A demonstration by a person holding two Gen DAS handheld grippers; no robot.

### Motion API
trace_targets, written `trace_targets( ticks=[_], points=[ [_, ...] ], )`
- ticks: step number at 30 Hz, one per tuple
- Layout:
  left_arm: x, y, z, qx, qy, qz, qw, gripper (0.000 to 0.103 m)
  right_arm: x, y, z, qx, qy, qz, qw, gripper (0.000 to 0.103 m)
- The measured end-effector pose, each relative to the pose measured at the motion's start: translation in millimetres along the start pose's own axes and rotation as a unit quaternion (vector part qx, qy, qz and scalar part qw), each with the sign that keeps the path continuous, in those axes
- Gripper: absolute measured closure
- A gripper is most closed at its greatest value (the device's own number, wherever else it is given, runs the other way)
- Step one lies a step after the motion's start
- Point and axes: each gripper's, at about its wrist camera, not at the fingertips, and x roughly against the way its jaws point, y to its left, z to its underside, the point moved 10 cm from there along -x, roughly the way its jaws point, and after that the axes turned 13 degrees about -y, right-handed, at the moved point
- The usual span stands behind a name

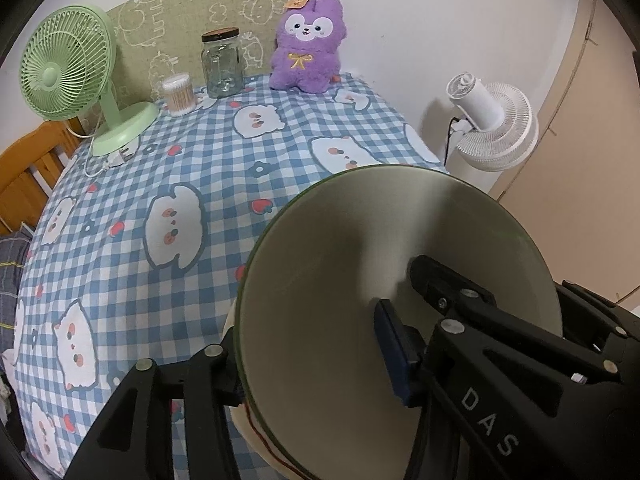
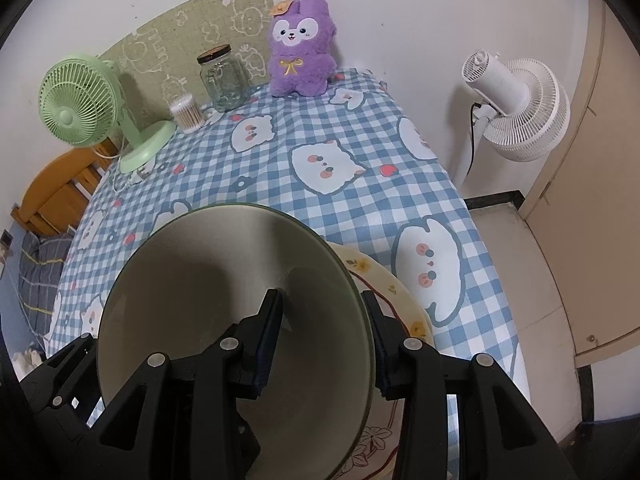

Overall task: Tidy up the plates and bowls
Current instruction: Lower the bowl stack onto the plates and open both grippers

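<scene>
A pale green bowl sits tilted in a cream floral dish whose edge peeks out below it, at the near edge of the checked tablecloth. My left gripper straddles the bowl's left wall, one finger outside and the blue pad inside, with a gap to the rim. My right gripper straddles the right wall, its inner pad standing off the rim and its outer finger beside it. Neither pair of pads visibly presses.
At the back of the table stand a green desk fan, a cotton-swab tub, a glass jar and a purple plush. A white floor fan stands off the right edge. A wooden chair is at left.
</scene>
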Motion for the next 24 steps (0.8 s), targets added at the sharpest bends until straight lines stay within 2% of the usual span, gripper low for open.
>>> trace_targets(
  ticks=[5, 7, 10, 12, 13, 17, 24],
  points=[
    [2, 0, -3, -0.010, -0.015, -0.003, 0.9998, 0.046, 2, 2, 0, -0.002, -0.013, -0.003, 1.000, 0.058],
    [2, 0, -4, -0.009, -0.020, 0.000, 0.9997, 0.043, 3, 3, -1, 0.001, -0.016, -0.009, 1.000, 0.053],
    [4, 1, -7, -0.014, -0.031, 0.000, 0.9994, 0.039, 3, 6, -5, 0.016, -0.028, -0.006, 0.999, 0.044],
    [5, 1, -8, -0.016, -0.036, 0.002, 0.9992, 0.034, 5, 7, -7, 0.019, -0.036, -0.005, 0.999, 0.026],
    [6, 1, -9, -0.016, -0.038, 0.003, 0.9991, 0.034, 6, 8, -8, 0.017, -0.040, -0.007, 0.999, 0.024],
    [6, 1, -9, -0.016, -0.040, 0.001, 0.9991, 0.029, 7, 7, -10, 0.018, -0.048, -0.003, 0.999, 0.021],
    [13, 1, -13, -0.020, -0.053, -0.003, 0.9984, 0.026, 14, 7, -14, 0.024, -0.062, 0.006, 0.998, 0.021]
  ],
)
